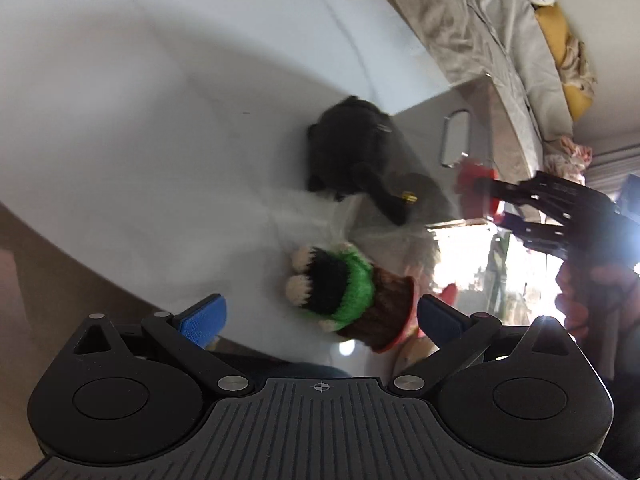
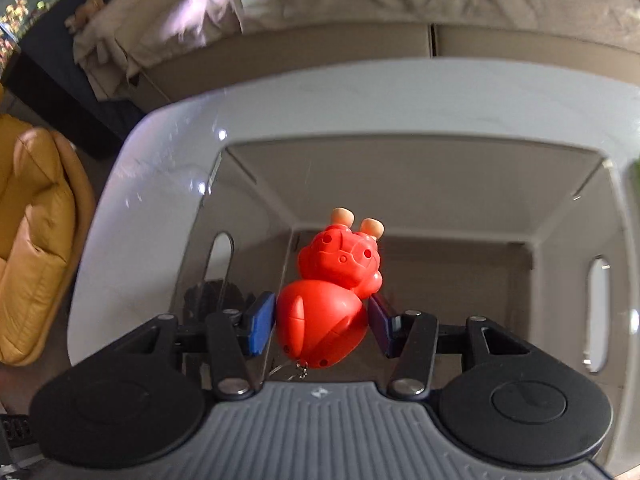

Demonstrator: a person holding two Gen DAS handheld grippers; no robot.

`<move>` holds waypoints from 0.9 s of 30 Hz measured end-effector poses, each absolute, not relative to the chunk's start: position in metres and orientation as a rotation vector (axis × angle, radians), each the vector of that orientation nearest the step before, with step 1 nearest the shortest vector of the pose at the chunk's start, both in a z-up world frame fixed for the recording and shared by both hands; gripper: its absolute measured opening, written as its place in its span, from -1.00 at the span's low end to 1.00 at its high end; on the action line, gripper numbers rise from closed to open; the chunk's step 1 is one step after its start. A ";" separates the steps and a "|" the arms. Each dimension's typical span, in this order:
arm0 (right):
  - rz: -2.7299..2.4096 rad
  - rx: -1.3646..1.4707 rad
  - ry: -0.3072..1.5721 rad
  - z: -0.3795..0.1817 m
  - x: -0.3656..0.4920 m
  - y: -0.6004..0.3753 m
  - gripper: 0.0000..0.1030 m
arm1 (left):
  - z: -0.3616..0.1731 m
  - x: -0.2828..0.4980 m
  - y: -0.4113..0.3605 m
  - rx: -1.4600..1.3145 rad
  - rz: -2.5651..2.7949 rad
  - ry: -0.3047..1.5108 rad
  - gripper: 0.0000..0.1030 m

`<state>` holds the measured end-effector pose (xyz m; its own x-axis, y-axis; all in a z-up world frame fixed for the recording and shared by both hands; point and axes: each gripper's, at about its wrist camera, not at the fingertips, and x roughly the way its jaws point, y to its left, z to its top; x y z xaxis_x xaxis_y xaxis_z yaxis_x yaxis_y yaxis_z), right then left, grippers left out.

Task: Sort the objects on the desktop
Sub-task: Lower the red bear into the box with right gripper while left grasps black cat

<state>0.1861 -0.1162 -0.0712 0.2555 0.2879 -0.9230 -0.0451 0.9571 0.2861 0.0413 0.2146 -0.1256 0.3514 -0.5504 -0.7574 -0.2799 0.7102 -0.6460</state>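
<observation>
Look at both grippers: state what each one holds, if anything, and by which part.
The right gripper holds a red toy figure by its rounded lower body, jaws pressed on both sides. The left gripper holds nothing; its jaws stand open.

The clear plastic bin (image 2: 416, 184) is seen open and unobstructed inside; a black pouch (image 1: 348, 148) is pressed against its wall.

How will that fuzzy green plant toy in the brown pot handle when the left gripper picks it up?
The knitted plant toy looks soft, so the left gripper, open around it, would probably squash it before holding firm. It already lies tipped on the white table, so it is probably light and easily nudged.
</observation>
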 end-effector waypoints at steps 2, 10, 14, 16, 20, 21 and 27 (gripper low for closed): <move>0.240 0.182 1.350 -0.089 0.190 -0.095 0.04 | -0.134 0.041 0.225 -0.832 -0.192 1.236 1.00; 0.259 0.121 1.480 -0.115 0.196 -0.068 0.06 | -0.159 0.082 0.242 -0.983 -0.286 1.219 1.00; 0.245 0.200 1.537 -0.109 0.194 -0.081 0.11 | -0.169 0.121 0.230 -1.012 -0.427 1.185 1.00; 0.248 0.218 1.501 -0.096 0.187 -0.092 0.20 | -0.174 0.141 0.227 -0.987 -0.477 1.186 1.00; 0.295 0.241 1.368 -0.058 0.155 -0.116 0.31 | -0.175 0.168 0.210 -0.859 -0.538 1.234 1.00; 0.308 0.257 1.334 -0.049 0.147 -0.123 0.33 | -0.175 0.172 0.205 -0.844 -0.564 1.246 1.00; 0.333 0.405 1.194 -0.014 0.094 -0.172 0.41 | -0.176 0.194 0.172 -0.753 -0.496 1.346 1.00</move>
<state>0.0942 -0.1722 -0.0141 0.3345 0.4555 -0.8250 -0.0365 0.8810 0.4717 0.1937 0.1722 -0.1758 0.1771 -0.7108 -0.6807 -0.0996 0.6751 -0.7309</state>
